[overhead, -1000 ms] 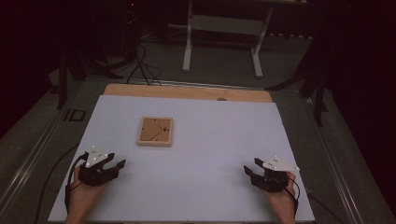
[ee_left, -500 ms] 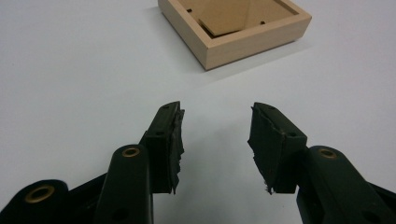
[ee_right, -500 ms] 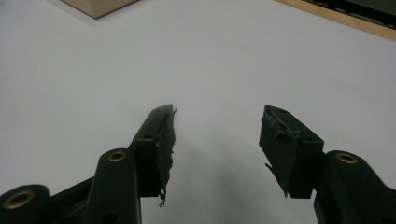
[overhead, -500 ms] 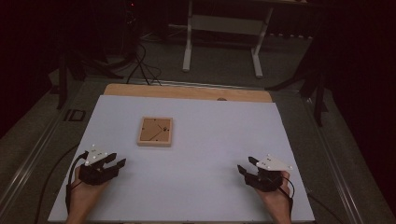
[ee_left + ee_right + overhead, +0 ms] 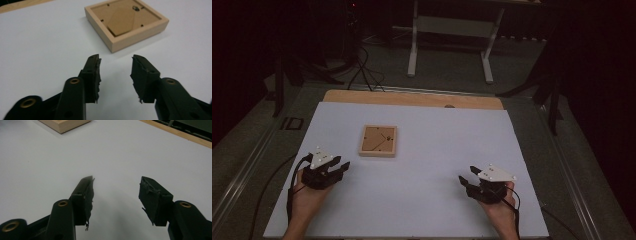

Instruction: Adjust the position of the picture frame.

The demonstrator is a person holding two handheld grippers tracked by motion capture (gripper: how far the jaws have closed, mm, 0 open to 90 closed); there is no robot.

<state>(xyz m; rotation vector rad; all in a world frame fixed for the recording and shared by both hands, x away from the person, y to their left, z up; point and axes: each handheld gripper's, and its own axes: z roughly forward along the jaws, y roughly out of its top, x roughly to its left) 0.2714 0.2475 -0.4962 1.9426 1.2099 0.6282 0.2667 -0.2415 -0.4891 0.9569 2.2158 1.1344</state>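
Narrowing my left claw (image 5: 116, 60) with nothing between its jaws, I kept it just short of the frame (image 5: 378, 140) lying face-down on the mat (image 5: 427, 200), while my right claw (image 5: 468, 180), open and empty, had edged inward, suggesting a two-handed pickup.

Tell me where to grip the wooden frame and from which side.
Grip the frame across its raised rim at the near edge, coming with the left gripper from the near left side. It lies flat, back up, so only the rim likely offers a pinch; the jaws have just been closing, nothing between them.
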